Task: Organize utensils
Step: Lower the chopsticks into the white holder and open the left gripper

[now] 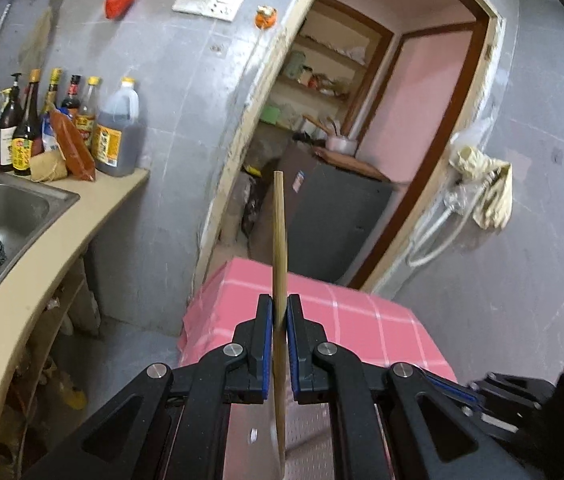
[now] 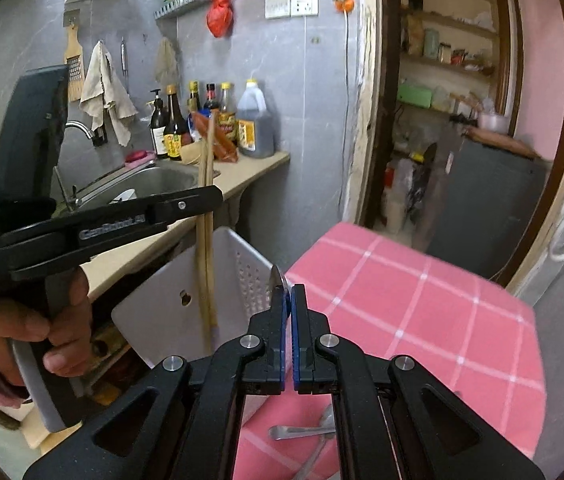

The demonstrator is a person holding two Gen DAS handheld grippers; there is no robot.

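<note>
My left gripper (image 1: pixel 280 312) is nearest, its blue pads pinched almost together on a pair of wooden chopsticks (image 1: pixel 279 240) that stand upright between them, the tops rising well above my fingers. From my right side I see the lower ends of the chopsticks hanging inside a white perforated utensil holder (image 2: pixel 217 276) that stands at the near left edge of the table with the pink checked cloth (image 2: pixel 422 300). My right gripper (image 2: pixel 286 300) is all but closed on a thin piece of metal cutlery (image 2: pixel 276 276), whose pointed end pokes up past my fingertips. Two metal spoons (image 2: pixel 310 432) lie on the cloth just beneath my right gripper. A person's hand (image 2: pixel 53 320) in a pink sleeve grips my left handle.
</note>
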